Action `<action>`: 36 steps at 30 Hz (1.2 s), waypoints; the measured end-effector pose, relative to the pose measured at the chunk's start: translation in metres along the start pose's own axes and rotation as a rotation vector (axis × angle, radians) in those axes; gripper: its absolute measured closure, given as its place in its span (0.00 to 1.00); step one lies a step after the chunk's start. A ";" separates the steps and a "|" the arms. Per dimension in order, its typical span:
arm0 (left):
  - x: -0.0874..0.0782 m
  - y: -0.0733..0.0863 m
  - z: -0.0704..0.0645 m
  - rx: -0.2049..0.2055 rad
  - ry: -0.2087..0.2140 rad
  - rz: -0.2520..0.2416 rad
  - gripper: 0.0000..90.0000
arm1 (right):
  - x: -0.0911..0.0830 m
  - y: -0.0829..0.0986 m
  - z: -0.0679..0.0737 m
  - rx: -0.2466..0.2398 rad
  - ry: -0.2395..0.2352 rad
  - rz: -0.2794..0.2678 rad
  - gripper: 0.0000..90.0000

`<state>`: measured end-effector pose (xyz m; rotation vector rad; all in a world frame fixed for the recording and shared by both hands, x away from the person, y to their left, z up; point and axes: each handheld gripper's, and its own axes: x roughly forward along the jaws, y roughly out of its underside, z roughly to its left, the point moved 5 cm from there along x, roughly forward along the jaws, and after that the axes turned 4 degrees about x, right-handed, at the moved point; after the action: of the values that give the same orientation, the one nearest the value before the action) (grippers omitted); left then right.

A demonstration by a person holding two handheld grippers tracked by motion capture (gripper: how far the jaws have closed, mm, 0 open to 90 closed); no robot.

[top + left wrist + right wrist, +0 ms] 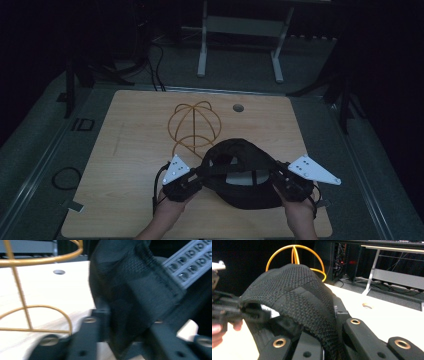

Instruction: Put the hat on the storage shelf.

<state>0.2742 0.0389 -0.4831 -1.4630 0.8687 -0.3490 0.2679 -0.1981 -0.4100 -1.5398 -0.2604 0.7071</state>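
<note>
Both the left tongs [192, 182] and right tongs [286, 184] are clamped on opposite edges of the black mesh cap [243, 172], holding it stretched open just above the worktop [125, 150], seemingly to fit over the gold wire stand [194, 125] just behind.

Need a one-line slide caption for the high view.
Both grippers, left and right, grip opposite edges of a black cap in front of a gold wire stand.
</note>
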 end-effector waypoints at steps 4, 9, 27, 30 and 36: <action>-0.004 -0.008 0.000 0.039 -0.038 -0.026 0.97 | 0.000 0.006 0.002 0.002 -0.003 0.006 0.98; -0.007 -0.016 -0.001 0.051 -0.044 -0.051 0.98 | -0.001 0.015 0.000 0.032 -0.011 0.015 0.98; -0.005 -0.053 -0.020 0.126 -0.037 -0.103 0.98 | -0.019 0.043 -0.013 0.101 -0.068 0.071 0.83; -0.004 -0.058 -0.025 0.133 -0.028 -0.111 0.98 | -0.024 0.044 -0.013 0.099 -0.078 0.073 0.77; -0.008 -0.064 -0.030 0.149 -0.017 -0.126 0.98 | -0.033 0.050 -0.010 0.046 -0.135 0.108 0.57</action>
<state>0.2664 0.0149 -0.4167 -1.3836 0.7228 -0.4846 0.2354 -0.2311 -0.4496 -1.4728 -0.2608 0.8980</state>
